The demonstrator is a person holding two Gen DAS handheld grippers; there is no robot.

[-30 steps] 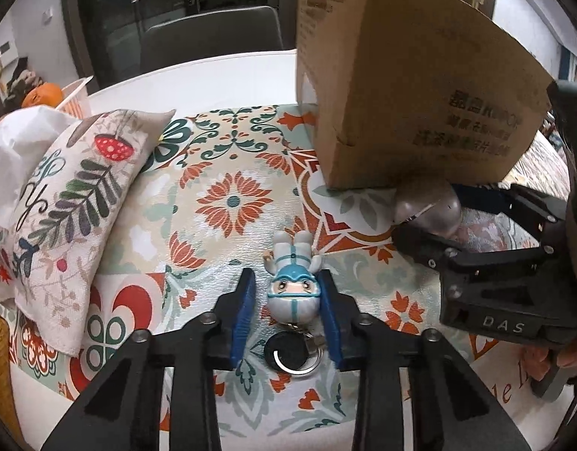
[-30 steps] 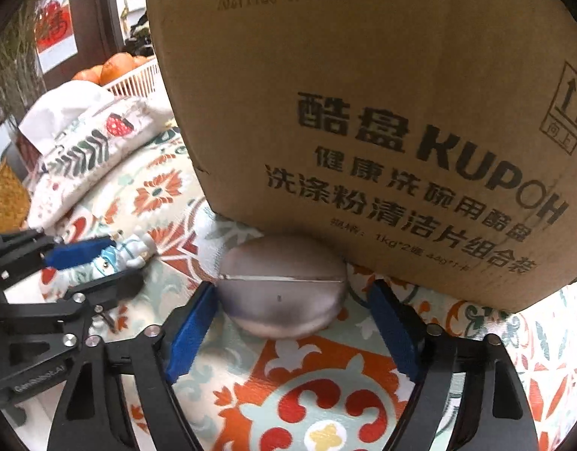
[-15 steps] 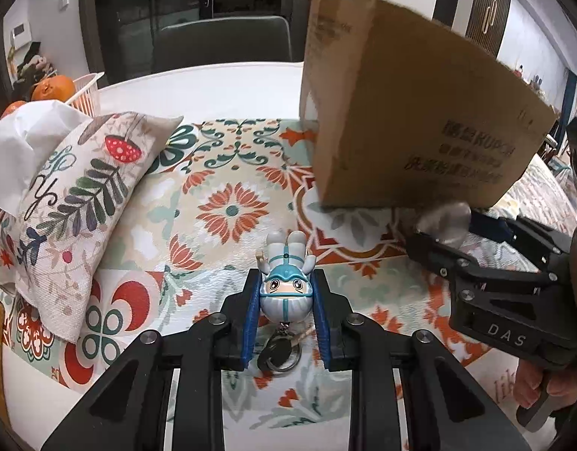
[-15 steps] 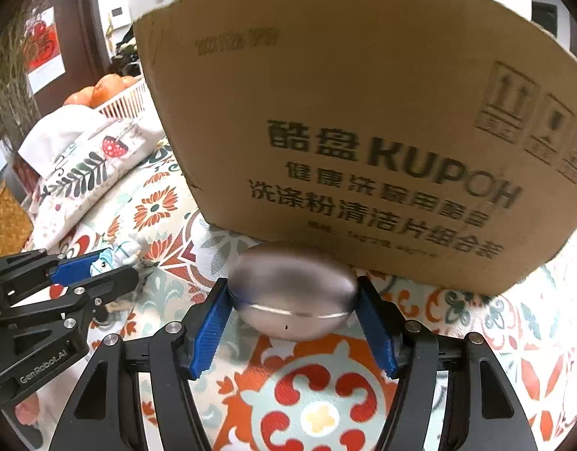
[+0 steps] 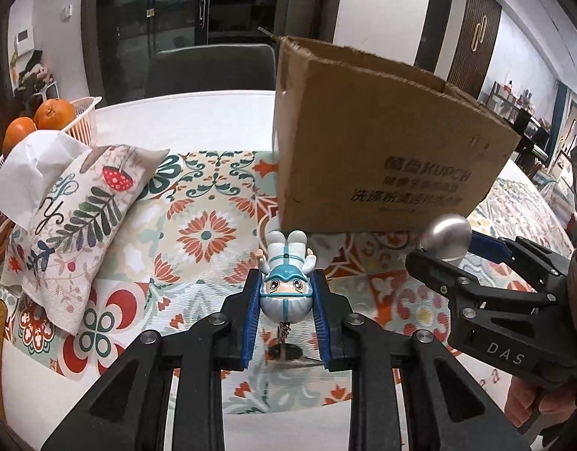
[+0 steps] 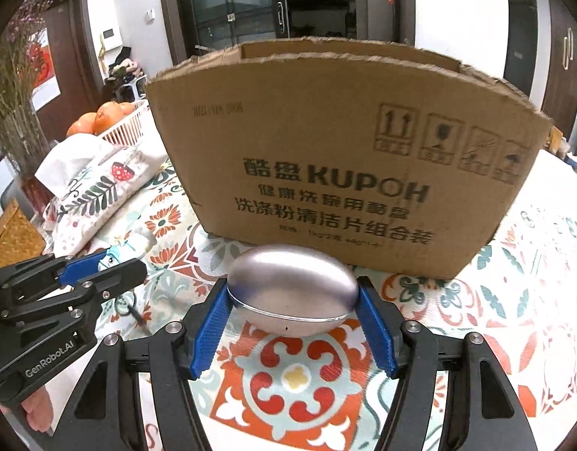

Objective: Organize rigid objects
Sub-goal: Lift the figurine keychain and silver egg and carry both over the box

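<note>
My left gripper [image 5: 286, 300] is shut on a small white-and-blue figurine keychain [image 5: 286, 285], head toward the camera, its ring dangling above the patterned tablecloth. My right gripper [image 6: 294, 304] is shut on a silver egg-shaped metal case [image 6: 292, 293], lifted off the cloth. The case also shows in the left wrist view [image 5: 446, 236], and the figurine in the right wrist view [image 6: 109, 257]. An open brown cardboard box [image 6: 344, 173] stands just beyond both grippers; it also shows in the left wrist view [image 5: 378, 150].
A floral cushion [image 5: 77, 221] with a white tissue [image 5: 29, 165] lies at the left. A white basket of oranges [image 5: 51, 116] stands behind it. A woven basket [image 6: 10, 236] is at the left edge. A dark chair [image 5: 213, 71] stands past the table's far edge.
Both grippers closed on their objects and lifted them off the cloth. The views rose, so the box's open top rim now shows.
</note>
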